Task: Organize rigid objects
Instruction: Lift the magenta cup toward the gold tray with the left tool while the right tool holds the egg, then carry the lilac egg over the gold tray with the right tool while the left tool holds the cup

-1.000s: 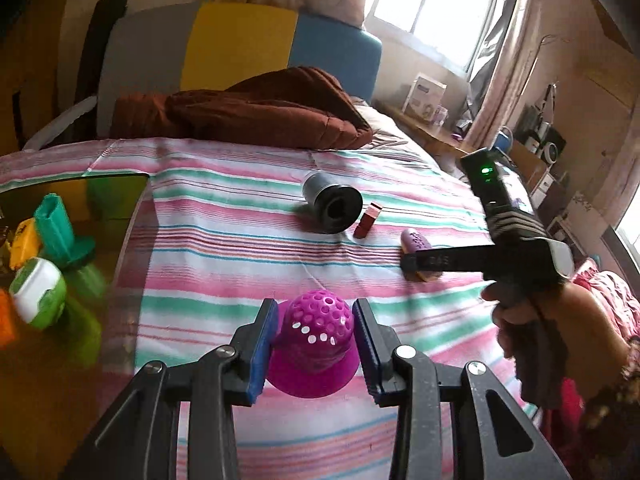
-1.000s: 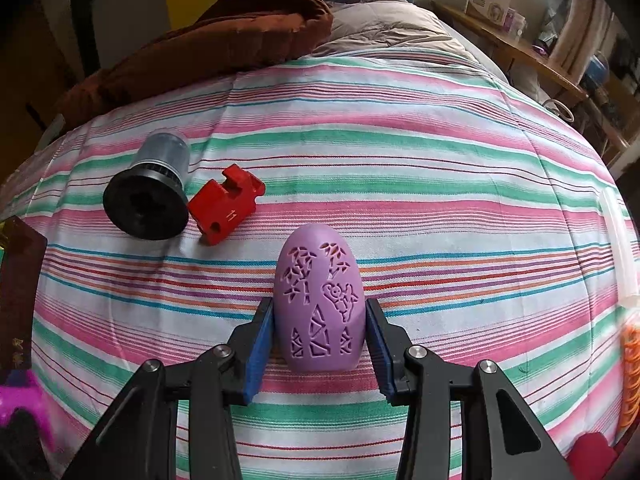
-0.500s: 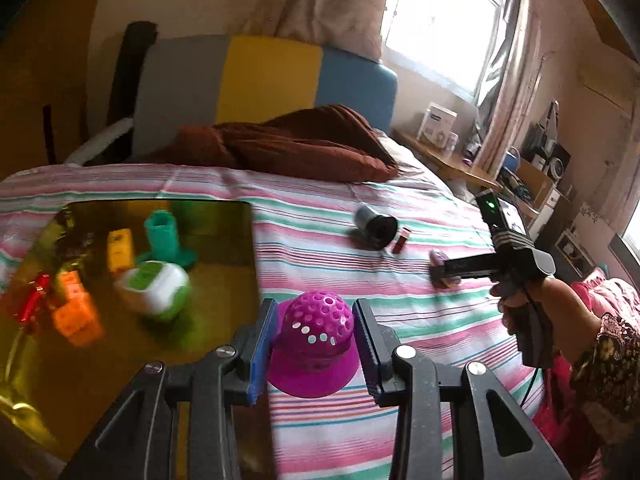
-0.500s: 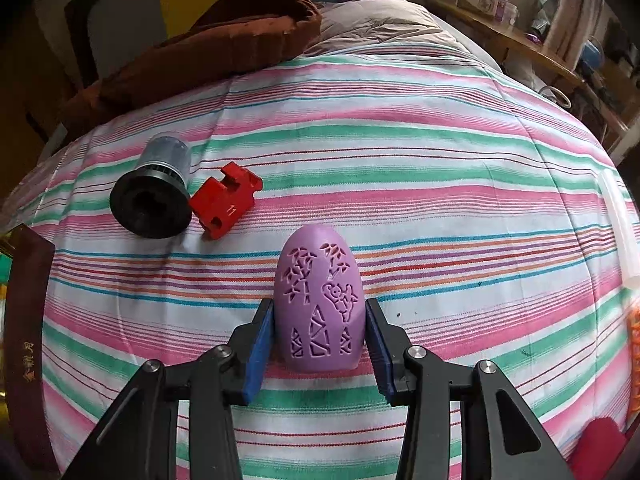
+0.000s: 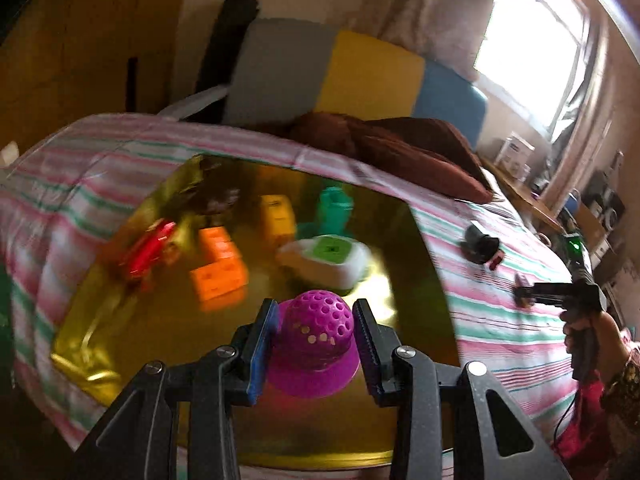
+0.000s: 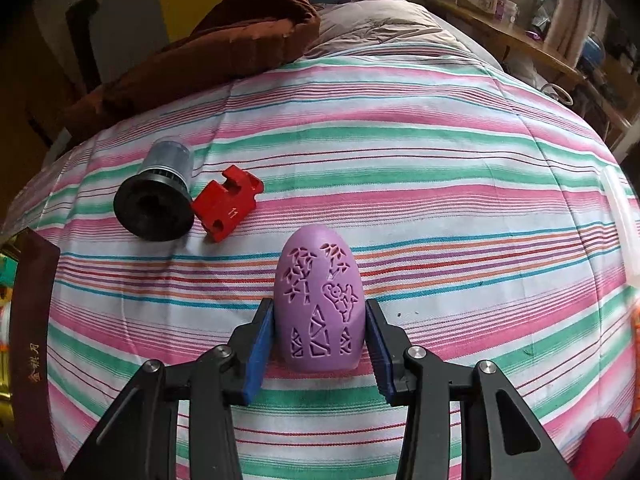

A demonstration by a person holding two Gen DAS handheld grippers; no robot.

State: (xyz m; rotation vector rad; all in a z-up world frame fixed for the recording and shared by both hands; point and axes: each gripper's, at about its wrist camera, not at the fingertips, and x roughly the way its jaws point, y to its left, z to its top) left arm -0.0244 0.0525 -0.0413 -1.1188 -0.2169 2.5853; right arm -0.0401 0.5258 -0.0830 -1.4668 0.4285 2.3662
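Only my left view shows the gold tray [image 5: 420, 280], two orange blocks [image 5: 218, 268]; left jaws clamp magenta dome [image 5: 316, 340], right jaws clamp one lilac egg [image 6: 320, 304].

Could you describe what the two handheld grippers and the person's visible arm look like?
Both grippers, left gripper and right gripper, have black angular frames with silver bolt heads and blue ribbed pads on their jaws. Seen from the left wrist camera, the right unit has a black pistol-style handle with a green light on top and a thin dark cable below. The person's sleeve is dark and patterned.

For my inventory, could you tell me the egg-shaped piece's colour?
Lilac egg-shaped piece with cut-out patterns; right wrist view.
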